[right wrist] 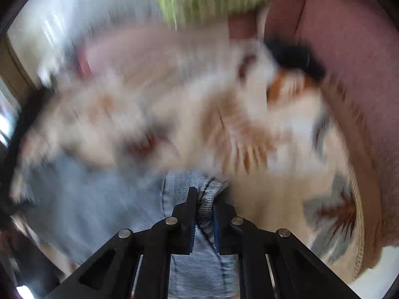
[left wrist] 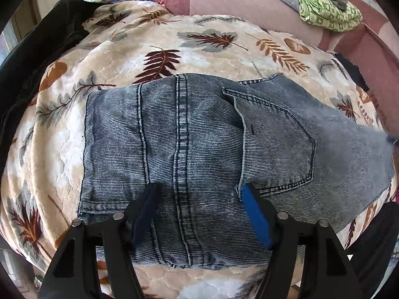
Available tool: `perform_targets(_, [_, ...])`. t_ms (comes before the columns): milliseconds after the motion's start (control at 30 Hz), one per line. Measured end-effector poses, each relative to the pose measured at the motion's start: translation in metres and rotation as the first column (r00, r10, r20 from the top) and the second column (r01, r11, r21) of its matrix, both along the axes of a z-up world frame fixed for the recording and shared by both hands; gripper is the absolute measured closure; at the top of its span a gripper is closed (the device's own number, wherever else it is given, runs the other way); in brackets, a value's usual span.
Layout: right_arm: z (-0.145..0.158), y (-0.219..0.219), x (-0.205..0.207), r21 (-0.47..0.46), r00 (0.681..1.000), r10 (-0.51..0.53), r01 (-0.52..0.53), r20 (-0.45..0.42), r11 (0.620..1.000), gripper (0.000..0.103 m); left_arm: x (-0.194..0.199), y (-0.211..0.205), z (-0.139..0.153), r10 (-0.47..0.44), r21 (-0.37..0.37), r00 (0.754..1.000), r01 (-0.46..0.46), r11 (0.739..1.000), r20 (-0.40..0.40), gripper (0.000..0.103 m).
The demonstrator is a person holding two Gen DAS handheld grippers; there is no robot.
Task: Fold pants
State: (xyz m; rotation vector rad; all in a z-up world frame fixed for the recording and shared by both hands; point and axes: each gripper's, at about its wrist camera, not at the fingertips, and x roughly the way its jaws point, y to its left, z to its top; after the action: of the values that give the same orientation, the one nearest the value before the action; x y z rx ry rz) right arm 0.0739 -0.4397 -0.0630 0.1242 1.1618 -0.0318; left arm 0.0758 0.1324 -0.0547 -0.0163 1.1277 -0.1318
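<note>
On leaf-print blanket (left wrist: 212,49): grey-blue jeans (left wrist: 189,134) folded, back pocket (left wrist: 279,144) up. Left gripper (left wrist: 199,194) spread above denim. Right gripper (right wrist: 204,196) pinching bunched denim edge.

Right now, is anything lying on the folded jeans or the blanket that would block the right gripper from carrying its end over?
Nothing visible does. The jeans lie bare on the leaf-print blanket; the green cloth sits off on the pink sofa. The left gripper is open over them; the right gripper already pinches denim, though its view is blurred.
</note>
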Motion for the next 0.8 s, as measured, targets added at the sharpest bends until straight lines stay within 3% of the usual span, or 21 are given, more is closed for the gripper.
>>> perform_targets(33, [-0.012,-0.011,-0.004,0.044,0.999,-0.046,0.048,-0.025,0.998,0.084,0.0,-0.001,0.0,-0.001,0.006,1.0,0.001,1.0,0.002,0.032])
perform_targets(100, [-0.002,-0.027,-0.025,0.169,0.989,-0.139,0.129,0.044,0.977,0.078,-0.002,-0.001,0.0,-0.002,0.009,1.0,0.002,1.0,0.008,0.032])
perform_targets(167, [0.017,-0.032,-0.047,0.191,0.979,-0.173,0.15,0.111,0.97,0.072,0.001,-0.001,-0.003,-0.009,0.008,1.0,0.009,1.0,0.011,0.031])
perform_targets(267, [0.045,-0.021,-0.081,0.304,0.977,-0.125,0.068,0.171,0.95,0.06,0.006,-0.004,-0.005,-0.01,0.009,1.0,0.01,1.0,0.009,0.03])
perform_targets(333, [0.042,-0.008,-0.091,0.39,0.986,-0.068,0.003,0.153,0.921,0.036,0.007,-0.005,-0.005,-0.01,0.011,1.0,0.01,1.0,0.011,0.029])
perform_targets(367, [0.033,-0.005,-0.095,0.407,0.992,-0.049,-0.004,0.119,0.913,0.033,0.007,-0.005,-0.005,-0.009,0.01,1.0,0.009,1.0,0.012,0.029])
perform_targets(433, [-0.014,-0.003,-0.089,0.352,0.997,-0.047,0.064,-0.057,0.934,0.033,0.007,-0.005,-0.005,-0.005,0.009,1.0,0.005,1.0,0.012,0.029])
perform_targets(467, [-0.03,-0.007,-0.089,0.362,0.995,-0.059,0.084,-0.081,0.928,0.037,0.007,-0.006,-0.004,-0.008,0.011,1.0,0.007,1.0,0.009,0.029])
perform_targets(567, [-0.001,-0.008,-0.092,0.364,0.993,-0.113,0.116,-0.029,0.924,0.04,0.005,-0.007,0.004,0.008,0.018,1.0,-0.008,1.0,-0.002,0.029])
perform_targets(633, [0.034,0.003,-0.093,0.326,0.993,-0.084,0.053,0.082,0.944,0.04,-0.003,-0.011,0.021,0.0,0.015,0.999,-0.001,1.0,0.054,0.029])
perform_targets(700, [0.049,0.014,-0.087,0.342,0.991,-0.036,-0.01,0.128,0.94,0.039,-0.011,-0.02,0.036,-0.021,0.016,0.993,0.019,1.0,0.119,0.029])
perform_targets(800, [0.02,0.03,-0.071,0.319,1.0,0.006,-0.015,0.03,0.948,0.034,-0.012,-0.03,0.025,-0.044,0.034,0.995,0.041,0.999,0.085,0.025])
